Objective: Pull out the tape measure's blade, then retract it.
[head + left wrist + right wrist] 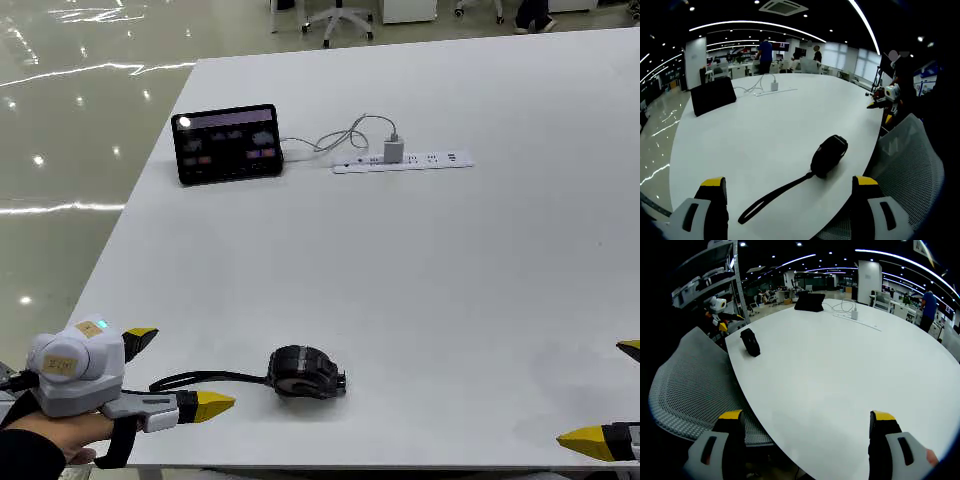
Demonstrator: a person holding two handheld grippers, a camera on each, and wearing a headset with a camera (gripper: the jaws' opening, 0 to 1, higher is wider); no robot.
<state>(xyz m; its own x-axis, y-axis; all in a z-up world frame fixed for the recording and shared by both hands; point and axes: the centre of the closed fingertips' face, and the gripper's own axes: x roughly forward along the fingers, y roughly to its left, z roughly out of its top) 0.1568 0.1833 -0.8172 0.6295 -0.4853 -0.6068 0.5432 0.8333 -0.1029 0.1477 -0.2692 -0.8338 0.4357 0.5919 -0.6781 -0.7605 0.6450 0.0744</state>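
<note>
Zero steps done, judging by the layout: no blade out of the tape measure (305,372), and no grip on it either. Both halves left to do, then: pulling out and retracting.

Nearest, at the near left, the left gripper (180,370), fingers (213,405) spread wide and holding nothing, aimed along the surface (450,280) toward the tape measure. At the near right, cut off by the frame edge, the right gripper (610,395), fingers likewise spread and empty, well apart from the tape measure.

Just in from the near edge, the tape measure itself: black, resting on the surface between the two grippers but much closer to the left one. Trailing from it toward the left gripper, a black strap (200,380), its looped end near the yellow fingertips; touching or not, hard to say.

Hard to make out: the blade's tip and the finer details of the tape measure, too dark and small in every view. Beyond the surface's near edge in both gripper views, a mesh chair (685,385), partly cut off.

Far left on the surface, a tablet (227,143), screen lit but unreadable. Right of it, a power strip (400,162) with a charger (393,151) plugged in and a cable (335,138) looping toward the tablet.
</note>
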